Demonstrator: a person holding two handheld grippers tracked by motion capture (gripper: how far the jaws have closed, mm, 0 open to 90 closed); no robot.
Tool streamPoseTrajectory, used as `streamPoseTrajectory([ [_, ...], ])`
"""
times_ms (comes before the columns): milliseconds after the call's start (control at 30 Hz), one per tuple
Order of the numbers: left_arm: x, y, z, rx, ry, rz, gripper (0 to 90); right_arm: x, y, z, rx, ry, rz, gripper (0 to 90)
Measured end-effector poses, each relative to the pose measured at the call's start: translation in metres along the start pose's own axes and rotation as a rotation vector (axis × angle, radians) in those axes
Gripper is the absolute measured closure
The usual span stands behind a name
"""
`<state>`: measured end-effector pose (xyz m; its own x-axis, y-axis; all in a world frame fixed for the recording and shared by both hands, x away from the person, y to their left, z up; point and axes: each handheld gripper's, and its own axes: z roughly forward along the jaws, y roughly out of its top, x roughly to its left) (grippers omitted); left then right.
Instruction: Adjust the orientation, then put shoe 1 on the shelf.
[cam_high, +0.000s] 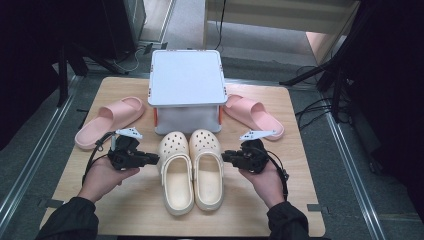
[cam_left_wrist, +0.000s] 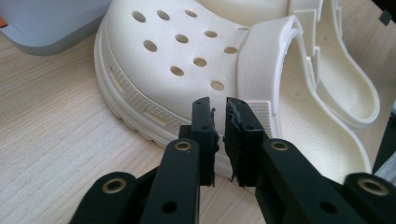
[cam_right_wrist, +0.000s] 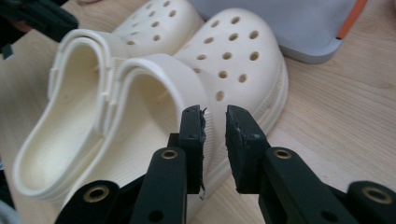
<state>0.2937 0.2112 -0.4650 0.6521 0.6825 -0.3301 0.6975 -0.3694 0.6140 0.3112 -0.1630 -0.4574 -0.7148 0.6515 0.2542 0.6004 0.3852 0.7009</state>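
Cream clogs (cam_high: 191, 167) between two tools

A grey lidded box (cam_high: 186, 82) is set at the far middle of the wooden tabletop (cam_high: 135, 200), flanked by two pink slides (cam_high: 109, 120) (cam_high: 253, 115).

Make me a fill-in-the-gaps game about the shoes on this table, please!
1. The two cream clogs sit ___ the two grippers.
2. On each side of the white box lies a ___ slipper.
3. The tops of the clogs have many small round ___.
4. The clogs' toes point toward the white ___.

Missing words: between; pink; holes; box
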Motion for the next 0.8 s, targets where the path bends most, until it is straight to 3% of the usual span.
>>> streamPoseTrajectory([
  [100, 0.002, 0.005, -0.002, 0.002, 0.008, 0.005, 80.9, 0.005, 0.000, -0.004, -0.004, 0.010, -0.010, 75.6],
  [167, 0.005, 0.017, -0.006, -0.010, -0.001, -0.009, 80.9, 0.013, 0.000, -0.008, -0.014, 0.025, -0.024, 73.9],
  [367, 0.011, 0.041, -0.014, -0.056, 0.011, 0.013, 82.1, 0.025, 0.001, -0.009, -0.014, 0.052, -0.046, 69.6],
  [400, 0.014, 0.050, -0.019, -0.071, 0.010, 0.010, 82.4, 0.030, 0.001, -0.008, -0.005, 0.055, -0.047, 68.3],
  [567, 0.019, 0.065, -0.028, -0.094, 0.004, 0.003, 84.1, 0.043, -0.001, -0.003, 0.010, 0.061, -0.069, 64.0],
  [800, 0.029, 0.095, -0.043, -0.102, 0.034, 0.006, 86.1, 0.056, -0.004, 0.004, 0.022, 0.077, -0.063, 62.5],
])
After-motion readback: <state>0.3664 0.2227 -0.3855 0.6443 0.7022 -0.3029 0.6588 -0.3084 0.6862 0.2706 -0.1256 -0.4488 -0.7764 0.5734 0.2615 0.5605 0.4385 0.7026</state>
